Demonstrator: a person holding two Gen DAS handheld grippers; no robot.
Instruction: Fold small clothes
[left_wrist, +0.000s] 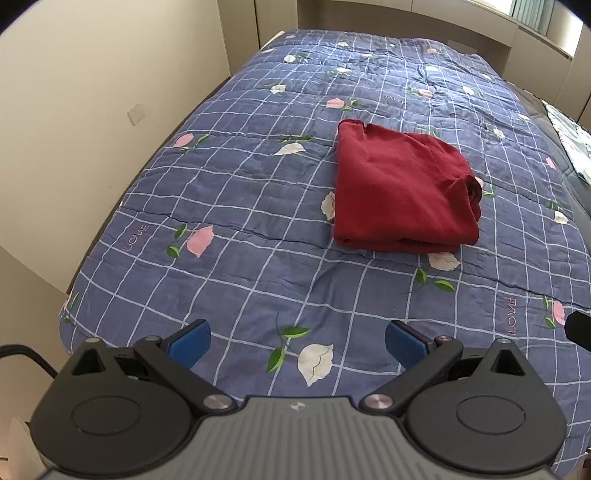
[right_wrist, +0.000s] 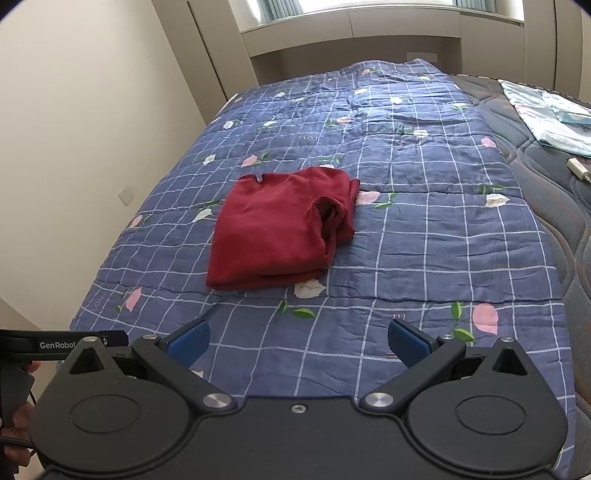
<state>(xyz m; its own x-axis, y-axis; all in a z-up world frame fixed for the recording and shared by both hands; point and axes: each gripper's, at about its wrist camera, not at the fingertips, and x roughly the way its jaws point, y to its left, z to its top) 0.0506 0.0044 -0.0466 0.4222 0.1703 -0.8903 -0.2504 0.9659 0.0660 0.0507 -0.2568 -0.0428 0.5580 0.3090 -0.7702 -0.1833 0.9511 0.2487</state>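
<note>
A dark red garment (left_wrist: 399, 192) lies folded into a rough rectangle on the blue checked quilt (left_wrist: 240, 206), a sleeve opening showing at its right side. It also shows in the right wrist view (right_wrist: 273, 229). My left gripper (left_wrist: 297, 341) is open and empty, held above the quilt's near edge, well short of the garment. My right gripper (right_wrist: 297, 341) is open and empty too, near the front edge of the quilt (right_wrist: 424, 236), apart from the garment. The left gripper's body shows at the right wrist view's left edge (right_wrist: 62, 345).
A cream wall (left_wrist: 74, 110) runs along the bed's left side. A light patterned cloth (right_wrist: 550, 118) and a white charger (right_wrist: 578, 168) lie on the dark mattress (right_wrist: 565, 236) to the right. A window ledge (right_wrist: 351, 22) stands behind the bed.
</note>
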